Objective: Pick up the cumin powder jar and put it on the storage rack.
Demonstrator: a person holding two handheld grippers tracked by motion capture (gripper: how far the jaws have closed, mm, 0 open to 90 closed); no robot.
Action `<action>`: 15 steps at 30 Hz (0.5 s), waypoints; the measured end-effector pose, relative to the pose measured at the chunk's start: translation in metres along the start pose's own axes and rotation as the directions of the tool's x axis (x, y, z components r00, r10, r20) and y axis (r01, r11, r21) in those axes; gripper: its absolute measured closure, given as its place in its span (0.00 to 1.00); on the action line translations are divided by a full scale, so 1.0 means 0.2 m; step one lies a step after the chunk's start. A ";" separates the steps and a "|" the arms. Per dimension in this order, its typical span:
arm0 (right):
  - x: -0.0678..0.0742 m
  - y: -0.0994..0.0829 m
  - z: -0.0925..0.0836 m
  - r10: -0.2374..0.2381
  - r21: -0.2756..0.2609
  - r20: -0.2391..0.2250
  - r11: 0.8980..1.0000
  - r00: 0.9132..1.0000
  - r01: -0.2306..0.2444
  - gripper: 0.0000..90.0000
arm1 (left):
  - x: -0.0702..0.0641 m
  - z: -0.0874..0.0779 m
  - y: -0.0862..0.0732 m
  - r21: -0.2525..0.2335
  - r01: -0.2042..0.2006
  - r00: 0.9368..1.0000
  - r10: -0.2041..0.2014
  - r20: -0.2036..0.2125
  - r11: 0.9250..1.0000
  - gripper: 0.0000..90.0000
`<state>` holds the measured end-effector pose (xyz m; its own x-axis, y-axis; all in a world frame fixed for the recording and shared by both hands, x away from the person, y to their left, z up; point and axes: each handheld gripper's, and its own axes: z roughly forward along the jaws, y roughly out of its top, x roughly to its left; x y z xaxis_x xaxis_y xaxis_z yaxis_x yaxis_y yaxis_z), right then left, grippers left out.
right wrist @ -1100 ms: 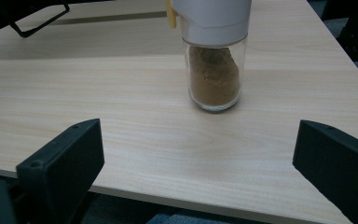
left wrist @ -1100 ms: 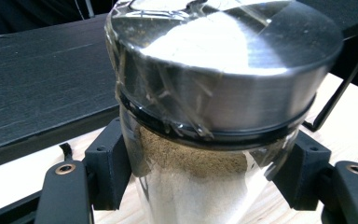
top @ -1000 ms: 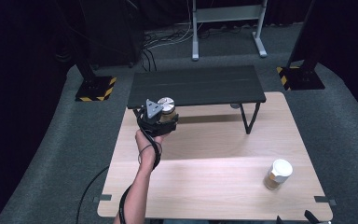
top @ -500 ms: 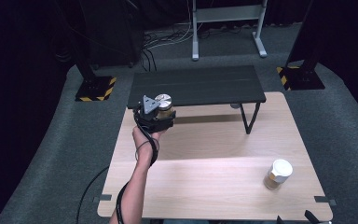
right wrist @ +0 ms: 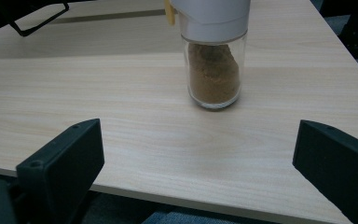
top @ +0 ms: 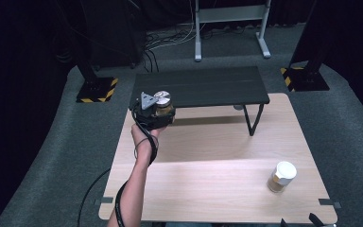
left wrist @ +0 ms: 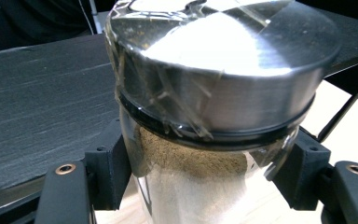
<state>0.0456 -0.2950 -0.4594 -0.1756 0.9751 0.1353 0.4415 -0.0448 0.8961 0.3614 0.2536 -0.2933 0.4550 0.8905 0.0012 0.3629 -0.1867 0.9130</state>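
My left gripper (top: 153, 116) is shut on a glass jar (top: 162, 105) with a metal lid and brown powder inside, held above the wooden table's (top: 208, 156) far left part, by the black bench (top: 203, 87). In the left gripper view the jar (left wrist: 214, 93) sits between both pads (left wrist: 114, 168), with the lid taped over. A second jar (top: 281, 176), white-capped with brown powder, stands at the table's near right. My right gripper (right wrist: 198, 172) is open and holds nothing, near the table's front edge, with the white-capped jar (right wrist: 213, 70) a short way ahead of it.
The low black bench stands across the far side of the table on thin legs (top: 249, 120). A metal stand (top: 229, 19) and yellow-black striped bases (top: 97, 90) sit on the grey floor beyond. The table's light middle lies between the two jars.
My left gripper has carried the metal-lidded jar slightly farther away and to the left, toward the black bench. The white-capped jar has stayed in place.
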 end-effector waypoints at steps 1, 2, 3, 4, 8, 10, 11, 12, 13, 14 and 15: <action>0.00 0.00 0.00 -0.001 0.000 0.000 1.000 1.000 0.001 0.01 | 0.00 0.00 0.01 0.002 -0.002 1.000 0.002 0.000 1.000 0.34; 0.00 0.00 0.00 0.000 -0.001 -0.001 1.000 1.000 0.000 0.01 | 0.00 0.00 0.01 0.002 -0.003 1.000 0.003 -0.001 1.000 0.34; 0.00 0.00 0.00 -0.001 0.000 -0.001 1.000 1.000 0.001 0.01 | 0.01 0.00 0.01 0.002 -0.004 1.000 0.004 -0.001 1.000 0.34; 0.00 0.00 0.00 -0.001 0.000 -0.001 1.000 1.000 0.001 0.01 | 0.01 0.00 0.02 0.001 -0.002 1.000 0.002 0.000 1.000 0.34; 0.00 0.00 0.00 0.003 0.001 0.000 1.000 1.000 -0.003 0.01 | 0.00 -0.01 0.04 -0.001 -0.010 1.000 0.010 -0.001 1.000 0.34; 0.00 0.00 0.00 0.002 0.002 0.000 1.000 1.000 -0.002 0.01 | 0.00 -0.01 0.06 0.002 -0.019 1.000 0.019 -0.005 1.000 0.34; 0.00 0.00 0.00 0.002 0.001 0.000 1.000 1.000 -0.002 0.01 | 0.00 -0.01 0.06 0.002 -0.024 1.000 0.024 -0.006 1.000 0.34; 0.00 0.00 0.00 0.002 0.001 0.002 1.000 1.000 -0.002 0.01 | 0.00 -0.01 0.07 0.002 -0.025 1.000 0.025 -0.007 1.000 0.34; 0.00 0.00 0.00 0.002 0.001 0.001 1.000 1.000 -0.002 0.01 | 0.00 -0.01 0.08 0.002 -0.027 1.000 0.027 -0.010 1.000 0.34; 0.00 0.00 0.00 0.003 0.000 0.001 1.000 1.000 -0.003 0.01 | 0.00 -0.01 0.08 0.002 -0.028 1.000 0.028 -0.011 1.000 0.34; 0.00 0.00 0.00 0.004 0.001 0.002 1.000 1.000 -0.004 0.01 | 0.00 -0.01 0.09 0.002 -0.025 1.000 0.025 -0.011 1.000 0.34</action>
<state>0.0453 -0.2958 -0.4589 -0.1720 0.9754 0.1382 0.4427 -0.0488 0.8953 0.3660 0.2520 -0.2756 0.4545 0.8903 0.0283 0.3532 -0.2093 0.9118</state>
